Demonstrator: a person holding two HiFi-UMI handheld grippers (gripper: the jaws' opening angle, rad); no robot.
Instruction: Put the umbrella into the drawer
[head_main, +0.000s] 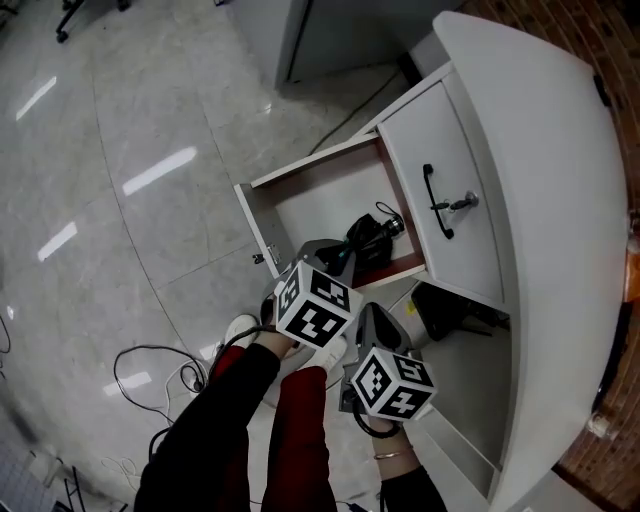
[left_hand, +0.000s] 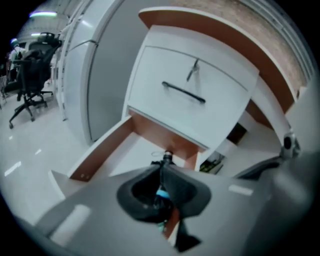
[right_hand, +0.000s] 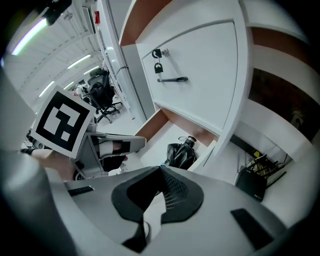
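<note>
A black folded umbrella (head_main: 372, 238) lies in the open lower drawer (head_main: 300, 205), at its right end against the brown inner wall. My left gripper (head_main: 338, 262) hangs just above the drawer's front, short of the umbrella; in the left gripper view its jaws meet at the tips (left_hand: 162, 169) with nothing held, and the umbrella's handle end (left_hand: 167, 156) shows just beyond them. My right gripper (head_main: 372, 320) is nearer me, outside the drawer front. Its jaws (right_hand: 161, 169) also meet, empty, with the umbrella (right_hand: 181, 155) ahead in the drawer (right_hand: 162, 135).
Above the open drawer is a closed white drawer front with a black handle (head_main: 432, 200) and a key (head_main: 462, 203). A black box (head_main: 445, 310) sits in the open compartment at right. Cables (head_main: 150, 375) lie on the tiled floor. An office chair (left_hand: 30, 75) stands far off.
</note>
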